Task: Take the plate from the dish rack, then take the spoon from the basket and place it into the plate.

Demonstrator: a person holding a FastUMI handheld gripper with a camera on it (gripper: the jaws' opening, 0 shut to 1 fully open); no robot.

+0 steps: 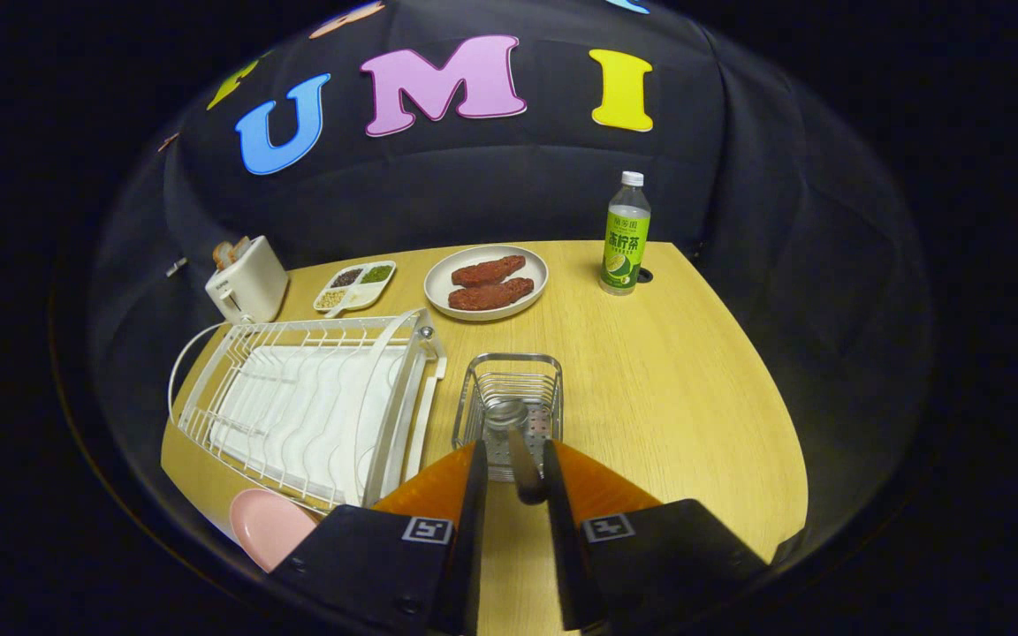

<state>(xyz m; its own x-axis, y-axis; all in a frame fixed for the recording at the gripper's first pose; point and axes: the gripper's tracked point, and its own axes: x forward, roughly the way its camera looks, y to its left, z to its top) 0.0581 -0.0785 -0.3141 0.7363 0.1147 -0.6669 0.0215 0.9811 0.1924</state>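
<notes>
Gripper (513,468): fingers drawn close together, pinching the handle of the spoon (516,442) between them.
Spoon: its bowl points away from the fingers, over the wire basket (509,397), handle running back into the grip.
Basket: just ahead of the fingertips on the wooden table (677,389).
Plate (266,526): pink, lying flat on the table beside the left finger, at the near corner of the dish rack (306,406).
Dish rack: white wire, left of the basket.
Beyond: round plate with two pieces of meat (487,283), divided snack tray (355,286), toaster (246,281), green-labelled bottle (626,237).
</notes>
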